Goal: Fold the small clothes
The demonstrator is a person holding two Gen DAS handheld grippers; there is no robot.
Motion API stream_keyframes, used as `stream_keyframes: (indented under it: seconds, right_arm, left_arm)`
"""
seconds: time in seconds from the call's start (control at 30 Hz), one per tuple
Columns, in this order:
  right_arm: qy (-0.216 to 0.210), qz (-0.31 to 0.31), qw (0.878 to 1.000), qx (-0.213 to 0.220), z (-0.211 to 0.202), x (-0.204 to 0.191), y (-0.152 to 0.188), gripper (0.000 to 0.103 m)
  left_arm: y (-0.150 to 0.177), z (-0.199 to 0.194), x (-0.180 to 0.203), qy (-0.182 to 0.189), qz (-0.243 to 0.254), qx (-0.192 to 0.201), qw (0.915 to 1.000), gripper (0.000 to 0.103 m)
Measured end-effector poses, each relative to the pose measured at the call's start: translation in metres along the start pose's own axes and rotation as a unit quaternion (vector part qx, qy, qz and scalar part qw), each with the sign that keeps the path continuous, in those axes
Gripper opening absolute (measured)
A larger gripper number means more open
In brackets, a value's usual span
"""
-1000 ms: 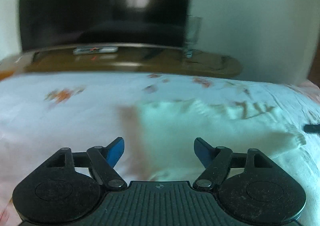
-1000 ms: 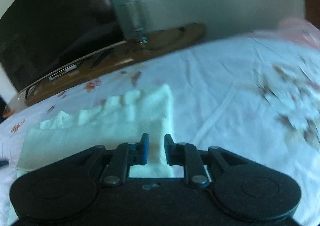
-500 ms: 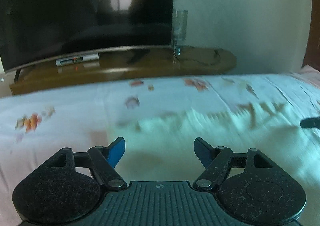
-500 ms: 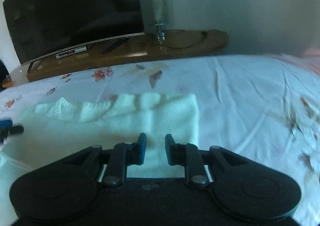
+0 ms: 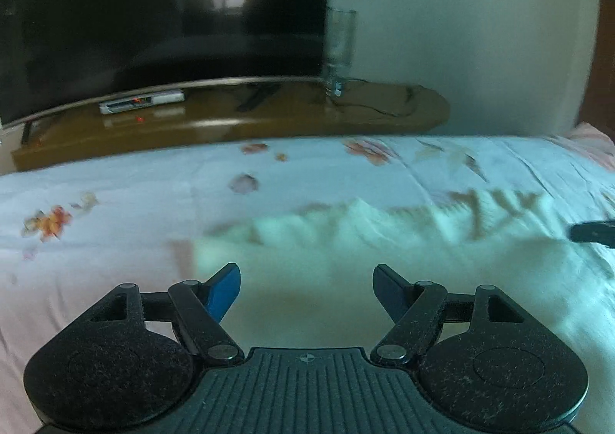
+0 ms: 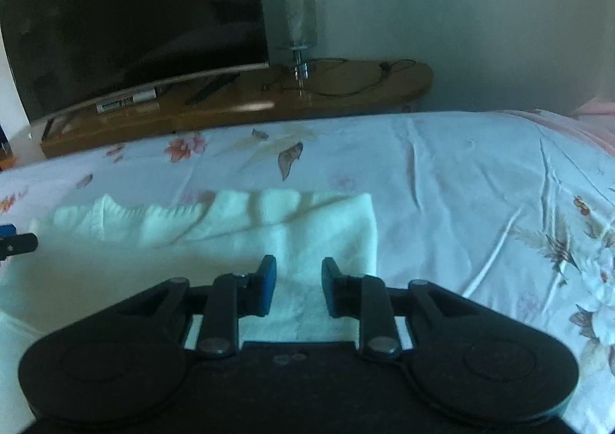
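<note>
A bedroom in a home: a bed spread with a floral sheet faces a large dark television on a low wooden stand, with a small lamp beside the screen against a plain wall.

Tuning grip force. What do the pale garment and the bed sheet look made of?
Pale garment: looks like soft knit or fleecy fabric, matte, with a fuzzy surface and a lumpy, wavy far edge. Bed sheet: thin woven cloth, probably cotton, matte floral print with sharp fine creases.
</note>
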State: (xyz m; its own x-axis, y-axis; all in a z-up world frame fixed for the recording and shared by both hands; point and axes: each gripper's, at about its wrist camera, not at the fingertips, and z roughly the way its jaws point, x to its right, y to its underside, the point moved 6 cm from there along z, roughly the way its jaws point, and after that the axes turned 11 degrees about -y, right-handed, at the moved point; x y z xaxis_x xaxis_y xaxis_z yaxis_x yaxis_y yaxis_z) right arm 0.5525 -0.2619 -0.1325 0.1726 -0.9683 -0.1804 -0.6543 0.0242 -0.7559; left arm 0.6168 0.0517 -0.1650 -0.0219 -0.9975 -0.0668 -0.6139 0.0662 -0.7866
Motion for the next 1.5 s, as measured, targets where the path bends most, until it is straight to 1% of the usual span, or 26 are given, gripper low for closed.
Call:
stream_keyframes:
  seconds: [0.07,0.1,0.13,0.17,0.2,0.3,0.43,0.53,0.6,0.63,0.67,0.7,0.8,0.87,0.93,1.0,1.03,1.13,1.17,1.23,1.27,1.3,1.33,1.37,1.47,1.5]
  right_arm:
    - [0.004,-0.016,1.000,-0.009,0.004,-0.005,0.005,0.026]
    - [0.012,-0.024,0.999,-0.022,0.009,-0.005,0.008,0.026]
    - [0.024,-0.028,0.999,-0.037,0.015,-0.004,0.014,0.026]
    - [0.025,-0.031,0.999,-0.034,0.016,-0.004,0.016,0.026]
    - [0.026,-0.035,0.998,-0.033,0.015,-0.004,0.016,0.026]
    - [0.034,-0.048,0.998,-0.034,0.012,-0.006,0.019,0.027]
    - [0.032,-0.054,0.997,-0.035,0.008,-0.005,0.021,0.027]
    - [0.027,-0.054,0.998,-0.027,-0.006,-0.007,0.019,0.029]
    - [0.020,-0.056,0.998,-0.016,-0.015,-0.009,0.018,0.030]
    - [0.016,-0.062,0.998,-0.017,-0.016,-0.010,0.020,0.033]
    - [0.015,-0.072,0.997,-0.024,-0.013,-0.011,0.024,0.035]
    - [0.023,-0.077,0.996,-0.039,-0.006,-0.009,0.028,0.035]
    - [0.026,-0.091,0.995,-0.045,-0.006,-0.007,0.032,0.035]
    - [0.018,-0.084,0.996,-0.035,-0.017,-0.007,0.027,0.035]
    - [-0.003,-0.062,0.998,-0.017,-0.033,-0.001,0.022,0.035]
    - [-0.017,-0.047,0.999,-0.017,-0.045,0.009,0.023,0.035]
    - [-0.022,-0.039,0.999,-0.017,-0.051,0.015,0.025,0.035]
    - [-0.061,0.010,0.998,-0.023,-0.076,0.034,0.042,0.035]
    - [-0.070,0.024,0.997,-0.028,-0.083,0.040,0.050,0.035]
    - [-0.082,0.052,0.994,-0.047,-0.098,0.051,0.073,0.030]
    - [-0.084,0.063,0.993,-0.053,-0.106,0.055,0.083,0.030]
    - [-0.088,0.072,0.992,-0.058,-0.115,0.058,0.095,0.030]
    - [-0.094,0.082,0.990,-0.061,-0.126,0.060,0.107,0.030]
    - [-0.097,0.092,0.989,-0.064,-0.134,0.062,0.116,0.030]
    - [-0.117,0.130,0.982,-0.071,-0.164,0.062,0.147,0.030]
    - [-0.120,0.138,0.980,-0.075,-0.172,0.061,0.155,0.030]
  left_arm:
    - [0.013,0.003,0.011,-0.007,0.019,-0.016,0.9997,0.076]
    - [0.021,0.010,0.014,-0.019,0.031,-0.029,0.9989,0.077]
    - [0.024,0.009,0.014,-0.021,0.028,-0.017,0.9992,0.079]
    - [0.025,0.007,0.014,-0.027,0.028,-0.016,0.9991,0.084]
    - [0.026,0.007,0.013,-0.030,0.027,-0.015,0.9991,0.085]
    - [0.026,0.006,0.012,-0.031,0.027,-0.016,0.9990,0.086]
    - [0.023,0.002,0.013,-0.038,0.029,-0.020,0.9986,0.086]
    - [0.017,-0.014,0.017,-0.027,0.020,-0.003,0.9994,0.086]
    - [0.017,-0.020,0.025,-0.041,0.039,0.005,0.9984,0.086]
    - [0.020,-0.017,0.029,-0.044,0.047,-0.002,0.9979,0.086]
    - [0.023,-0.012,0.032,-0.047,0.054,-0.018,0.9973,0.086]
    - [0.029,-0.007,0.035,-0.049,0.060,-0.029,0.9965,0.086]
    - [0.026,-0.018,0.033,-0.062,0.056,-0.026,0.9961,0.086]
    - [0.025,-0.034,0.029,-0.066,0.051,-0.012,0.9965,0.086]
    - [0.029,-0.051,0.023,-0.073,0.055,-0.009,0.9958,0.086]
    - [0.038,-0.066,0.014,-0.083,0.055,-0.013,0.9949,0.086]
    - [0.047,-0.076,0.008,-0.077,0.045,-0.019,0.9958,0.086]
    - [0.077,-0.109,-0.008,-0.057,0.014,-0.041,0.9974,0.085]
    - [0.087,-0.119,-0.012,-0.059,0.008,-0.047,0.9971,0.085]
    - [0.112,-0.144,-0.019,-0.053,-0.013,-0.062,0.9966,0.085]
    - [0.124,-0.157,-0.022,-0.046,-0.026,-0.070,0.9961,0.079]
    - [0.136,-0.167,-0.024,-0.038,-0.037,-0.083,0.9952,0.058]
    - [0.147,-0.174,-0.025,-0.029,-0.046,-0.098,0.9937,0.051]
    - [0.158,-0.180,-0.027,-0.021,-0.053,-0.113,0.9920,0.049]
    - [0.183,-0.206,-0.029,0.009,-0.068,-0.124,0.9899,0.049]
    - [0.189,-0.214,-0.031,0.027,-0.077,-0.129,0.9883,0.049]
